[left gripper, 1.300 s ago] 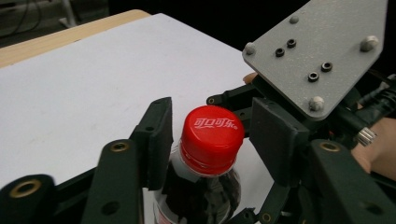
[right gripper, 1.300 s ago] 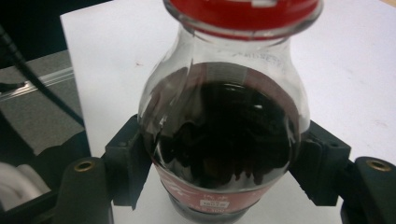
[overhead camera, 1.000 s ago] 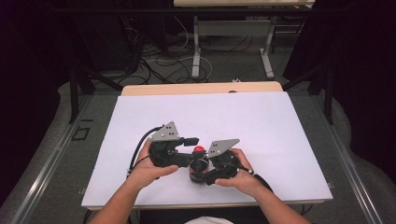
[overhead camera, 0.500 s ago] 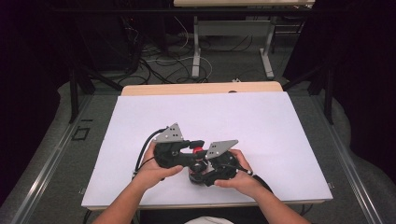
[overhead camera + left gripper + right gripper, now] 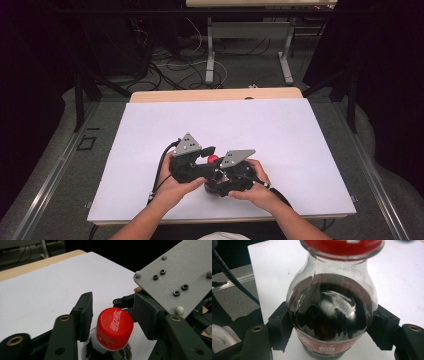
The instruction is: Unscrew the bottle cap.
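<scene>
A small clear bottle (image 5: 332, 305) of dark cola with a red cap (image 5: 114, 325) stands upright on the white table top (image 5: 250, 125), near the front middle. My right gripper (image 5: 332, 326) is shut on the bottle's body, one black jaw pressing each side above the red label. My left gripper (image 5: 113, 305) is at cap height with a jaw on either side of the cap, and narrow gaps show between them, so it is open. In the high view both grippers (image 5: 210, 155) sit close together with the cap (image 5: 213, 159) between them and a hand on each.
The right gripper's grey plate (image 5: 172, 277) rises close at the upper right in the left gripper view. Black cables (image 5: 159, 172) trail off both grippers toward the front edge. Beyond the table's wooden far edge (image 5: 215, 94) are table legs and floor cables.
My left gripper has edged slightly toward the cap. The bottle and my right gripper have hardly moved.
</scene>
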A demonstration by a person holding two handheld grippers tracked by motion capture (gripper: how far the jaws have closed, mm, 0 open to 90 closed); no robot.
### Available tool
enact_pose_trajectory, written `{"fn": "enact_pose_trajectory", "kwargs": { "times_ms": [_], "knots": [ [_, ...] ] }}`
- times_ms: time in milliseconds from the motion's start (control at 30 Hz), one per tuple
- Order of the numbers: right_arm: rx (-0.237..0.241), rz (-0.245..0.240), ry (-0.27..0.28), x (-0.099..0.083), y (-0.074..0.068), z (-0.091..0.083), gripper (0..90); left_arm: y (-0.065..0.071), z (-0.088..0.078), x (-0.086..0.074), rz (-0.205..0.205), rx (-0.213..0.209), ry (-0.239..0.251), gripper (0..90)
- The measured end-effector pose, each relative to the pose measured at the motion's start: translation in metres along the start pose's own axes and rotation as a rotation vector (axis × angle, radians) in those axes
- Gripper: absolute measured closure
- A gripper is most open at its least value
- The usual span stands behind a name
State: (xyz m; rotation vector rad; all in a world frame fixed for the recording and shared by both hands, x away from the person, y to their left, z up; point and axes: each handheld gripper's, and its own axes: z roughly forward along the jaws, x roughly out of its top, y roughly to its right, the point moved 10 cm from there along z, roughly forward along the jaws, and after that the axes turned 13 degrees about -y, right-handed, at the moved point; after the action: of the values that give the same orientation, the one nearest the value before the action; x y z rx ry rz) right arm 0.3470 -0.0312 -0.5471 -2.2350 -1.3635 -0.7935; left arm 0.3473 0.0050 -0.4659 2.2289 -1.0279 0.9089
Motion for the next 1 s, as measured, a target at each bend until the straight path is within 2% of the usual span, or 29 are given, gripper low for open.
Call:
{"fn": "enact_pose_trajectory", "kwargs": {
  "times_ms": [167,300,400,533,667,733,767,800,933,1000],
  "knots": [
    [0.025,-0.014,-0.006,-0.001,-0.001,-0.002,29.9,-0.002,-0.010,-0.001,0.015,-0.060,0.004,44.1],
    [0.036,-0.021,0.005,0.000,-0.003,-0.002,29.9,0.000,-0.016,-0.003,0.092,-0.139,-0.011,43.2],
    [0.040,-0.028,0.005,0.000,-0.005,-0.002,29.8,-0.001,-0.017,-0.006,0.133,-0.147,-0.026,44.4],
    [0.041,-0.038,0.008,0.001,-0.007,-0.002,29.9,-0.005,-0.014,-0.008,0.144,-0.138,-0.031,47.9],
    [0.048,-0.046,0.004,0.001,-0.009,-0.002,29.9,-0.004,-0.012,-0.009,0.154,-0.181,-0.026,50.7],
    [0.053,-0.053,0.004,0.001,-0.010,-0.002,29.9,-0.002,-0.012,-0.010,0.187,-0.211,-0.033,53.1],
    [0.052,-0.077,0.008,0.001,-0.010,-0.001,29.9,0.000,-0.012,-0.010,0.181,-0.233,-0.034,55.1],
    [0.055,-0.063,0.003,0.001,-0.011,-0.002,29.8,0.000,-0.012,-0.010,0.183,-0.242,-0.036,58.6],
    [0.044,-0.056,0.009,0.001,-0.009,0.000,29.9,-0.001,-0.009,-0.009,0.183,-0.218,-0.034,61.1],
    [0.036,-0.041,0.001,0.000,-0.007,0.000,29.9,-0.002,-0.008,-0.008,0.185,-0.187,-0.035,61.4]
  ]
}}
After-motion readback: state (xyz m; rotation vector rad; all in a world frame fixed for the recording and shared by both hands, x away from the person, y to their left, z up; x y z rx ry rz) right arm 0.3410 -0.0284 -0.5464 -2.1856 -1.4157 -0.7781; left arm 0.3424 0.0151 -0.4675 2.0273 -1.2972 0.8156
